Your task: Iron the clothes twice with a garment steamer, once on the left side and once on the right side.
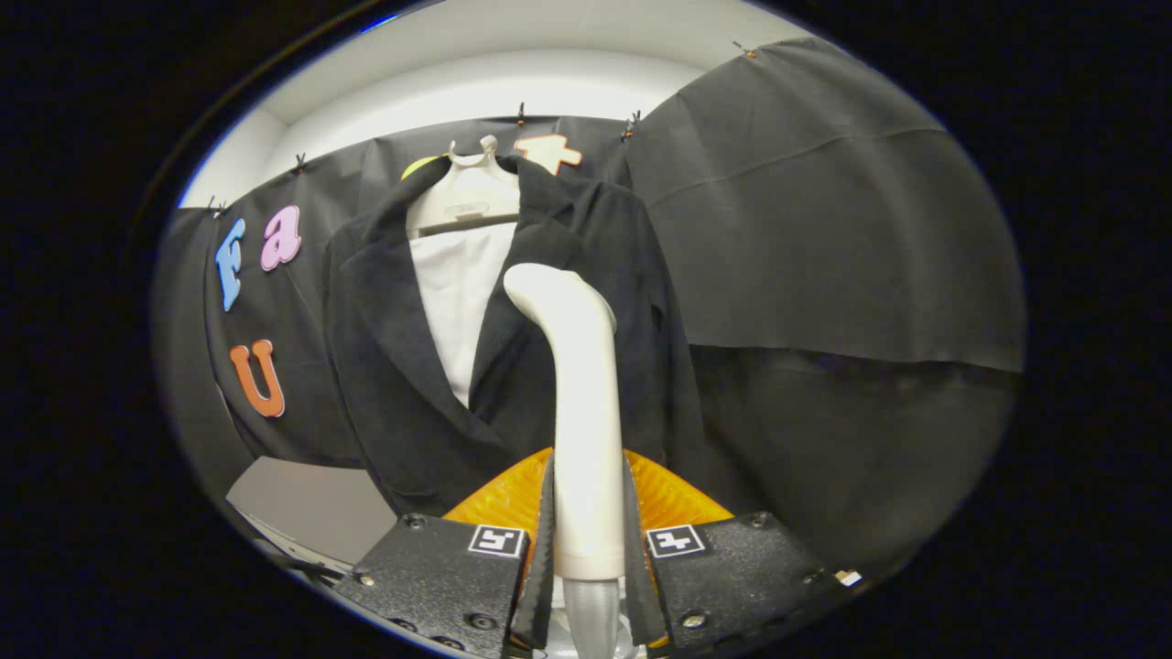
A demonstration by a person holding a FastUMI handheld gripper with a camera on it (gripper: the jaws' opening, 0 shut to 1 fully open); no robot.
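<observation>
Gripper view: the gripper (587,540) is clenching the cream plastic garment steamer (579,384) by its lower handle, both fingers pressing its sides, head curving up beyond the fingertips. The steamer is looking rigid, smooth, likely slippery, so the handle is the right place to hold. The black soft jacket (394,366) is hanging on a white hanger (467,183) just beyond the steamer head, over a white shirt (458,293); limp fabric, likely giving under pressure
</observation>
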